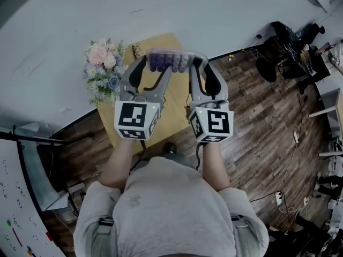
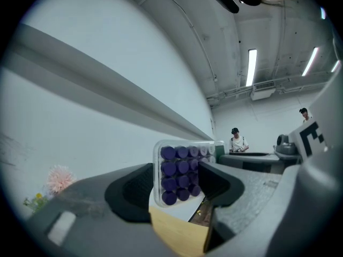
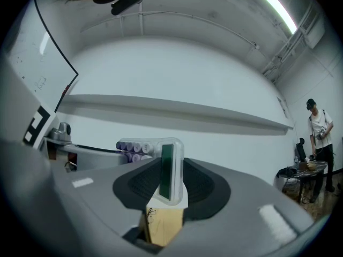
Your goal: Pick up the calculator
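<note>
1. Head view: the calculator [image 1: 172, 61] is held crosswise over the wooden table [image 1: 172, 114], at its far end by the white wall [image 1: 161, 9]. The left gripper [image 1: 155, 63] is on the purple-key end and the right gripper [image 1: 198, 62] on the other end. Flowers [image 1: 104, 68] stand at the table's left edge. The floor [image 1: 257, 122] is dark wood.
2. Left gripper view: the left gripper [image 2: 179, 185] has its jaws pinching the calculator [image 2: 179, 174] at the key end, keys facing the camera. The table [image 2: 177, 232] is below, with a pink flower [image 2: 59, 178] far left.
3. Right gripper view: the right gripper [image 3: 169, 182] has its jaws clamped on the calculator [image 3: 167, 170], seen edge-on with its green display toward the camera. The table [image 3: 161, 225] is underneath.
</note>
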Demonstrator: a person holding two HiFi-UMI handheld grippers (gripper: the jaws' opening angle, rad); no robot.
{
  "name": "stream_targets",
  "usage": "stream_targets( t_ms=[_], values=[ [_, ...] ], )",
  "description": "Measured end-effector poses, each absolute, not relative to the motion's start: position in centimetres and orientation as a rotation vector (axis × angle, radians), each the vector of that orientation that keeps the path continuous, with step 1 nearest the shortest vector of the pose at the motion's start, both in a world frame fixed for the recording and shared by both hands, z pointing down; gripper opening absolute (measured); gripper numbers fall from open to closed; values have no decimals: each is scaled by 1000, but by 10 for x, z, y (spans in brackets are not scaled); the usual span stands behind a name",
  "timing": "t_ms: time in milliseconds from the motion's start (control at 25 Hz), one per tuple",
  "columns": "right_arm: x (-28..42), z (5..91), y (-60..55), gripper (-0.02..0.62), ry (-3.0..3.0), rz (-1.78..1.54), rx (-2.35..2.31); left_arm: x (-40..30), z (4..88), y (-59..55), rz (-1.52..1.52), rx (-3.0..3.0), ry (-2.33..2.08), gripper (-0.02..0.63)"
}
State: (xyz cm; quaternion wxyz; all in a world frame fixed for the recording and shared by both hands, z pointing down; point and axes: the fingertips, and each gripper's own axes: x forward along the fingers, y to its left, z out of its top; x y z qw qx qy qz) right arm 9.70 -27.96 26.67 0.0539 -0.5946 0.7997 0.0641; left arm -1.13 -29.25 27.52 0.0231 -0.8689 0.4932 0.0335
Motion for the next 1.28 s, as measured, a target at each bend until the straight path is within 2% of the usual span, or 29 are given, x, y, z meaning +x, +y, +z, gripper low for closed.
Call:
stream_targets(
  t_ms=[1280],
  values=[
    [117,254,-207,124,2297,278,-1893,9,261,-232,127,-2711,1379,273]
  ],
)
